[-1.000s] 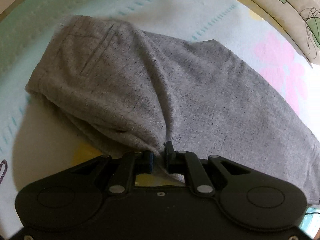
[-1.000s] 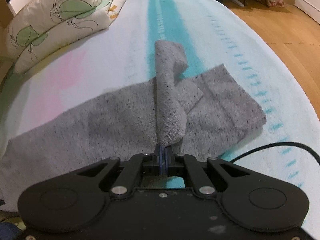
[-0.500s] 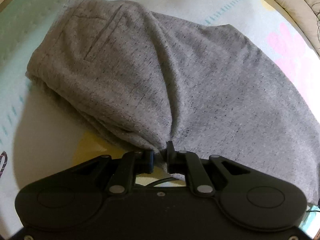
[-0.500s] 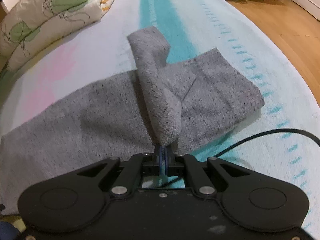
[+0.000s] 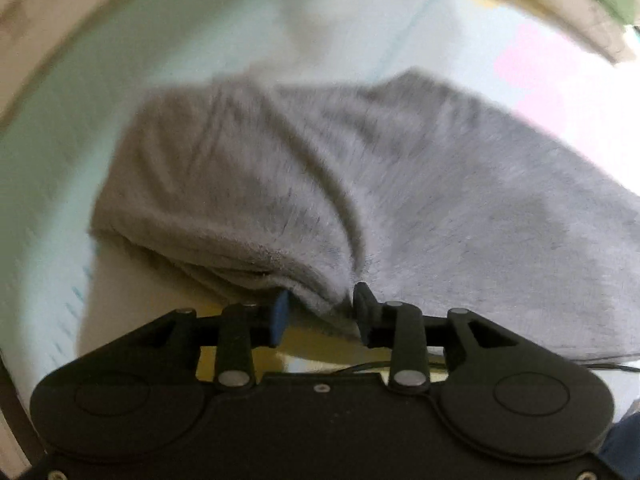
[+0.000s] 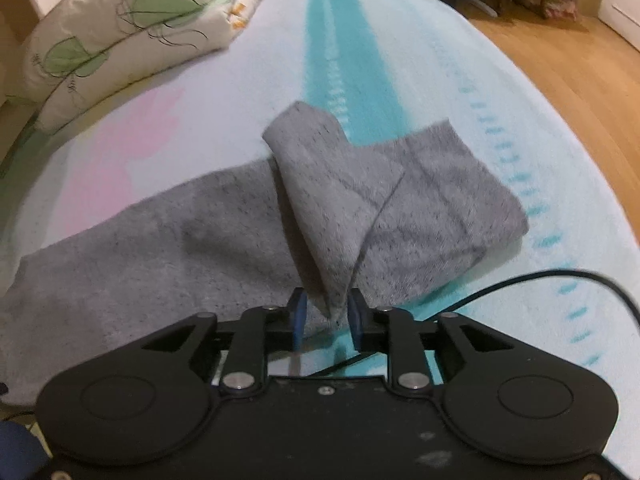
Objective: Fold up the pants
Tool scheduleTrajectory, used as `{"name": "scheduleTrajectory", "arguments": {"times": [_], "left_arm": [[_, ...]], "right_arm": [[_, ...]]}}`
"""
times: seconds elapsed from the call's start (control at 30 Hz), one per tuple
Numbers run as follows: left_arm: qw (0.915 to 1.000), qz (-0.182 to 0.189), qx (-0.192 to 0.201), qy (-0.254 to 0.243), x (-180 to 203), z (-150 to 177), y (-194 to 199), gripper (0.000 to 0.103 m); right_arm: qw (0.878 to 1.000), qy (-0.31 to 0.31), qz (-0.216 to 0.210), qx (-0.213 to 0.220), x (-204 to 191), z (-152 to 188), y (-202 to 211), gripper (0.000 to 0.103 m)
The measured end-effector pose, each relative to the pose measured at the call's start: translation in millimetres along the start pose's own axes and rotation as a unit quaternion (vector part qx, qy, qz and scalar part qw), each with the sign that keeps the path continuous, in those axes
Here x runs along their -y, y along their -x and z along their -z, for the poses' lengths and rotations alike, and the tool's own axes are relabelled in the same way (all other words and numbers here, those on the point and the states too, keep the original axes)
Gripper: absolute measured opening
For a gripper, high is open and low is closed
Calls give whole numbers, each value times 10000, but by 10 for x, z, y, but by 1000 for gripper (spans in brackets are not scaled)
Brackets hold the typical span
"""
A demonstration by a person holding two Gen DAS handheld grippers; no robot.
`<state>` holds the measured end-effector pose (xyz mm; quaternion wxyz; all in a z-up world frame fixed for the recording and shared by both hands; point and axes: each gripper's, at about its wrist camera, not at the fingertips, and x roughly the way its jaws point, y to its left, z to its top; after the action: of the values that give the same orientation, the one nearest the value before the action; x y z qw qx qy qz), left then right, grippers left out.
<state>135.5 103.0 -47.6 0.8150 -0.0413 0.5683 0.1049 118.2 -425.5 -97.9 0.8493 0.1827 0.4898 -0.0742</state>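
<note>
Both fingers (image 6: 298, 318) opening around pants (image 6: 344, 216) fold.

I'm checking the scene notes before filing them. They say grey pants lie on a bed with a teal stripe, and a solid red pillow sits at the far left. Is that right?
Not quite. The pillow is not solid red: the right wrist view shows it cream with green leaf prints. The rest holds: the grey pants lie on the bed with a teal stripe.
</note>
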Motion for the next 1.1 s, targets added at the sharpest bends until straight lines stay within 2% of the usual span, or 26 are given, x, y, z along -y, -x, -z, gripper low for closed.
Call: {"name": "scheduleTrajectory", "arguments": {"times": [0.17, 0.23, 0.33, 0.47, 0.63, 0.73, 0.8, 0.87, 1.1], "left_arm": [[9955, 372, 769, -405, 396, 13, 410, 53], [9920, 565, 924, -654, 623, -11, 472, 57], [9850, 946, 1016, -1022, 1030, -30, 432, 57], [9758, 1408, 844, -1443, 1590, -67, 203, 57], [9703, 1446, 713, -1801, 2018, 10, -95, 57], [9701, 1456, 584, -1854, 2117, 89, -256, 57], [9701, 1586, 446, -1784, 2117, 153, -356, 57], [9726, 1500, 239, -1760, 2123, 191, -485, 57], [9610, 1272, 685, -2357, 2214, 440, -470, 65]], "right_arm": [[9992, -238, -20, 310, 168, -92, 227, 27], [9984, -434, -35, 361, 263, -138, 253, 27], [9975, -575, 66, 409, 357, -215, 212, 28], [9971, -646, 118, 382, 384, -308, 80, 29], [9970, -679, 83, 359, 369, -425, -115, 29], [9965, -767, 38, 334, 379, -496, -250, 29], [9958, -860, 26, 329, 395, -528, -327, 31], [9949, -955, 37, 307, 416, -561, -409, 33], [9910, -1328, 51, 155, 533, -612, -667, 36]]}}
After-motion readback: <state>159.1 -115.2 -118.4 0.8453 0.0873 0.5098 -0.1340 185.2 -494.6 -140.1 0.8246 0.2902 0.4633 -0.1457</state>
